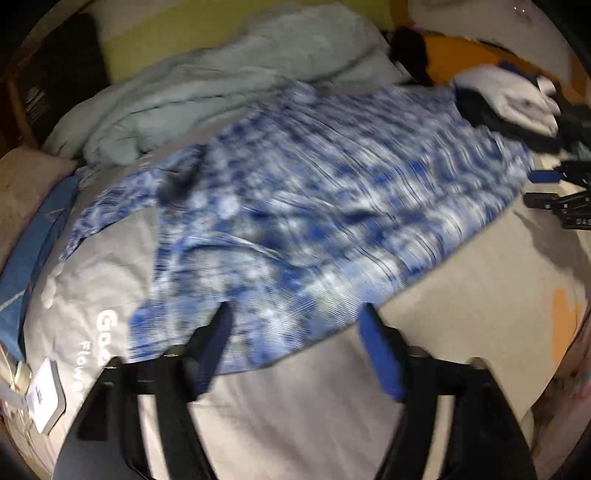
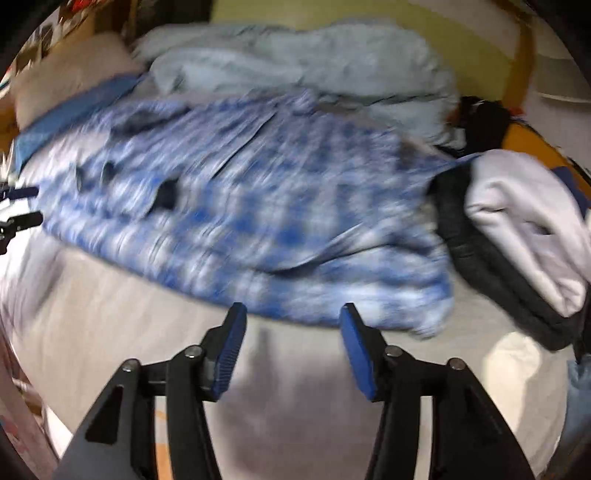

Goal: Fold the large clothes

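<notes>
I see a blue and white checked shirt (image 1: pixel 295 192) spread out flat on the bed (image 1: pixel 461 280), on its grey sheet. My left tongs (image 1: pixel 295 314) are wide open with nothing in them, just over the near edge of the shirt. My right tongs (image 2: pixel 291 314) are open too and hold nothing. A pale blue blanket (image 1: pixel 229 85) is bunched up behind the shirt. A folded white cloth (image 2: pixel 528 221) lies beside it.

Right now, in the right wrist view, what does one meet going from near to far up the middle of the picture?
Open right gripper → grey bed sheet → blue and white garment → pale blue blanket → yellow wall.
</notes>
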The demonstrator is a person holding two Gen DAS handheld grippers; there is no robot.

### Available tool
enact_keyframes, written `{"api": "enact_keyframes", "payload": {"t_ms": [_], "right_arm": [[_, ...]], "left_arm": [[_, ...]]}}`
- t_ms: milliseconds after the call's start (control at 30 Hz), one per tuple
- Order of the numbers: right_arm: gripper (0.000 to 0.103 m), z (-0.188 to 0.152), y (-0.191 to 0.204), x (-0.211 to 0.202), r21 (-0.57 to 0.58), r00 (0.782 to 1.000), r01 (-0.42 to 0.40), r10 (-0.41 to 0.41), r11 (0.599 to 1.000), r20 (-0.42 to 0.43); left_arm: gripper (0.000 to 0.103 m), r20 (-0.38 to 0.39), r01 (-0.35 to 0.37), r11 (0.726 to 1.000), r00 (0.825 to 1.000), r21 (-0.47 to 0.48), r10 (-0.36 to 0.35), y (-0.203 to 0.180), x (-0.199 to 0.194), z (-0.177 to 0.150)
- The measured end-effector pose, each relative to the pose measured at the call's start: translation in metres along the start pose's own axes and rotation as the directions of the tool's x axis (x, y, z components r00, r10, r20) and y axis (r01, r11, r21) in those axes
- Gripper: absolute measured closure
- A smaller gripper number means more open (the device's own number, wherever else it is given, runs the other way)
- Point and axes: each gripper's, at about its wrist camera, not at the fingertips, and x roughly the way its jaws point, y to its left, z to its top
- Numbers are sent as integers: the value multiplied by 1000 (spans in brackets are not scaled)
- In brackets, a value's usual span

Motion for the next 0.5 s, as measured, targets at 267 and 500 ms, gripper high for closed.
{"api": "enact_keyframes", "payload": {"t_ms": [267,500], "right_arm": [[21,-1,12,33,-77,981,194,-195,978,-13],[30,6,-28,54,46,943,331,-331,942,-6]], "left_arm": [[12,-84,-137,990,987,-33,134,-5,45,-8],[34,-102,-326,934,944,-148,313,37,66,-10]]}}
